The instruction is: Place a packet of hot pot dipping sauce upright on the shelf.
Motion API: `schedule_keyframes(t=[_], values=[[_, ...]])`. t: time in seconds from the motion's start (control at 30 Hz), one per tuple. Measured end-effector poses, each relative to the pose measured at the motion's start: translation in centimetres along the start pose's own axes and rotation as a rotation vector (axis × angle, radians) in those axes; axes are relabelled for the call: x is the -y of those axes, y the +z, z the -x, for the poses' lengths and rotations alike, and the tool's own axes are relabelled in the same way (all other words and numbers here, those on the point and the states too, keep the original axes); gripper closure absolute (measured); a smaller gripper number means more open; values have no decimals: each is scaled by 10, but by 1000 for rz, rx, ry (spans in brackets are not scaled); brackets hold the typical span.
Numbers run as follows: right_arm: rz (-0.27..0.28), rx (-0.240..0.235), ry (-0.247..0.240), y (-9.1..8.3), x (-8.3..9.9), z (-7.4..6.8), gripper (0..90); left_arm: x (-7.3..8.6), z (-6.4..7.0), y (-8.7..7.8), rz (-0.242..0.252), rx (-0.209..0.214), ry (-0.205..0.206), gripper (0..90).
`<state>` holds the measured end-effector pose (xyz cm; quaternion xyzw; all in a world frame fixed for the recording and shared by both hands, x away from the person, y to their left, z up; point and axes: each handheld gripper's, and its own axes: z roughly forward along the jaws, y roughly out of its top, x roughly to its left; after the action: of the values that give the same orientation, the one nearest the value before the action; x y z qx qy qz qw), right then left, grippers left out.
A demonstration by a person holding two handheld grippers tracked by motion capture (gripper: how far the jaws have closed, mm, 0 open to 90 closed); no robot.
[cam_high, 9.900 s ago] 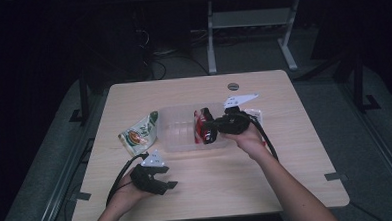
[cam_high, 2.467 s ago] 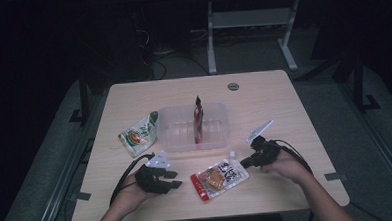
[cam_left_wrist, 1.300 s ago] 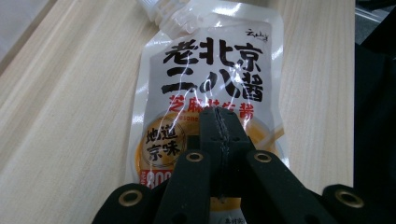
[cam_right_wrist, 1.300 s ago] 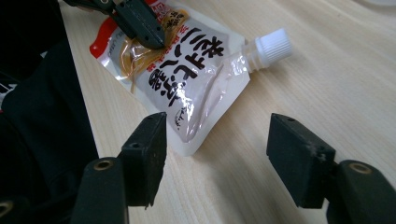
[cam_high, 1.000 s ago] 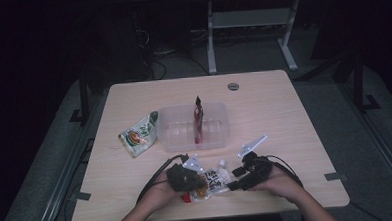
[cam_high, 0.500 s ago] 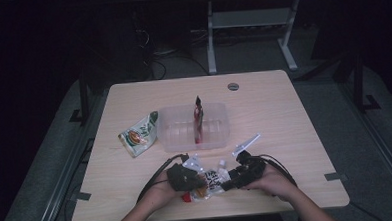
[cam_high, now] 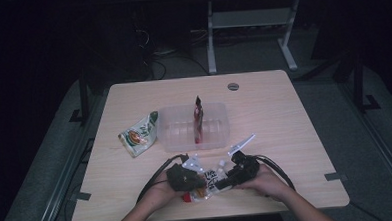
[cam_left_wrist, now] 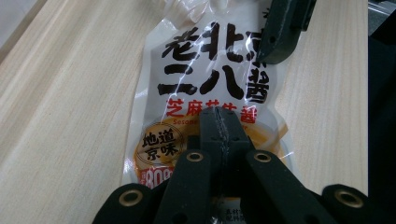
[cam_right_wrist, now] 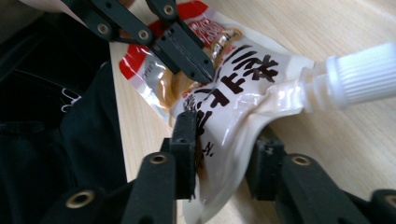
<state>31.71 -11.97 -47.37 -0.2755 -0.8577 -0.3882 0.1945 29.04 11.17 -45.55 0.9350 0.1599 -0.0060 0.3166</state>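
Both claws grasp our sauce pouch [cam_high: 210, 179] at lower centre: left gripper [cam_left_wrist: 219, 122] clenched on its bottom, right gripper [cam_right_wrist: 224, 140] near its cap.

- I see a white, glossy plastic sauce pouch [cam_left_wrist: 205, 88] printed with bold black characters, a red band and a tan sauce picture.
- Its ribbed white screw cap [cam_right_wrist: 359, 77] sticks out at one end.
- It lies near the table's front edge [cam_high: 207, 182], one side lifted and creased.
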Motion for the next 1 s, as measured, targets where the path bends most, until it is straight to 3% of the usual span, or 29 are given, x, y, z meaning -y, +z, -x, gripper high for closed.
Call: schedule_keyframes(t=[0.17, 0.3, 0.5, 0.67, 1.0], values=[[14, -22, -16, -1, 0, 0, 754, 2, -1, -1, 15, 8, 0, 899], [20, -12, -49, -2, 0, -2, 813, 2, 0, -2, 23, 8, 6, 899], [42, -9, -62, -4, 0, -4, 886, 2, 0, -8, 42, 11, 0, 874], [80, -8, -70, -15, 0, -3, 895, 4, -1, -20, 65, -10, -10, 812], [168, -1, -96, -34, -2, -5, 896, 20, -11, -46, 97, -55, -63, 812]])
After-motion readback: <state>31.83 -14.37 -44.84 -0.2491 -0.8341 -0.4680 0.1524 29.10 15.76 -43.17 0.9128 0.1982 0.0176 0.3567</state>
